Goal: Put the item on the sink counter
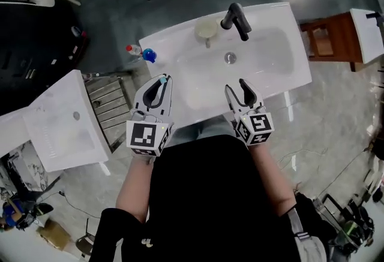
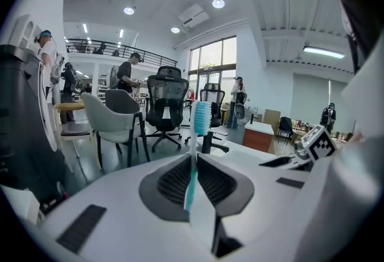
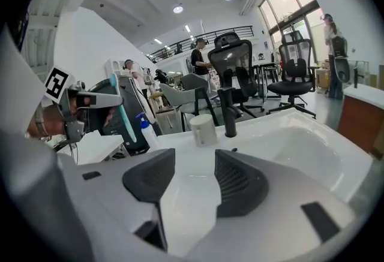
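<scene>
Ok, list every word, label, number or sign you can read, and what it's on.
No readable text in any view.
Marker cubes on the left gripper and right gripper: black-and-white square patterns only, no letters or digits.
Bottle beside the sink: any print is too small to read.

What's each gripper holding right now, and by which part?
Left gripper clamps a toothbrush by its handle, bristle head poking past the tips. Right gripper: open, empty.

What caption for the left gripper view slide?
Left gripper shut on a blue toothbrush, brush head up, office chair behind.
</scene>
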The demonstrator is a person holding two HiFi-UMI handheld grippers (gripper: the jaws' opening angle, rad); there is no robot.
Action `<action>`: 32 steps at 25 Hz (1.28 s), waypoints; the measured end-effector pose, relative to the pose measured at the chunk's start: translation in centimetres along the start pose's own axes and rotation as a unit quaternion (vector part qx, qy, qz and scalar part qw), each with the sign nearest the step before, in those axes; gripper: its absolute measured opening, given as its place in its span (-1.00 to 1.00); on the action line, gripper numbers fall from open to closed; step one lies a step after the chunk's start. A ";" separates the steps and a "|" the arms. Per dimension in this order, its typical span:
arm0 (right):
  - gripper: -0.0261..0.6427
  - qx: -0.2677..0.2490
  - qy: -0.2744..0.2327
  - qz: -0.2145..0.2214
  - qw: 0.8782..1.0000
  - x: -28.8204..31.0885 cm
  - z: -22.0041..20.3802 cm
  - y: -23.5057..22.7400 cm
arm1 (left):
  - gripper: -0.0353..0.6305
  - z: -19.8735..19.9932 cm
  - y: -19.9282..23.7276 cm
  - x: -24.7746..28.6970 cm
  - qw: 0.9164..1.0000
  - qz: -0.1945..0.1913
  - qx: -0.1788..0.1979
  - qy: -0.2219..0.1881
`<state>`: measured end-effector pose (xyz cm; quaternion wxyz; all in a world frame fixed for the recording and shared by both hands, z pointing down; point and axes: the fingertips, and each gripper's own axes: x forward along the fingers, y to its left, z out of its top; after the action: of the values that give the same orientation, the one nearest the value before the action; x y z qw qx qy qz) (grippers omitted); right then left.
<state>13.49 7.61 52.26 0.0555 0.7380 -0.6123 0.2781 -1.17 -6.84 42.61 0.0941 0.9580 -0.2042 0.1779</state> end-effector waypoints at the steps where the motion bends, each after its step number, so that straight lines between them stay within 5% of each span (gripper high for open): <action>1: -0.29 0.003 -0.003 -0.003 1.000 -0.4 0.0 -0.2 | -0.76 0.5 -0.3 0.7 1.000 -0.005 0.003 -0.003; 5: -0.67 0.012 -0.012 -0.011 1.000 -1.3 0.3 -1.3 | -0.76 3.1 -1.4 3.8 0.999 -0.026 0.020 -0.016; 16: -0.76 0.017 -0.024 -0.012 0.999 -1.4 2.5 -4.4 | -0.76 8.4 -2.6 10.8 0.997 -0.041 0.044 -0.043; 27: -0.76 0.022 -0.015 -0.024 0.999 -0.2 2.9 -8.5 | -0.76 7.8 -2.3 16.8 0.998 -0.044 -0.007 -0.038; 32: -0.76 0.029 -0.009 -0.025 0.999 0.3 2.6 -9.4 | -0.76 4.9 -1.6 19.0 0.997 -0.042 -0.060 -0.009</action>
<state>23.16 8.56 52.65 0.0354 0.7572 -0.5855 0.2875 17.17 -13.41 45.17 0.1567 0.9599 -0.1753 0.1529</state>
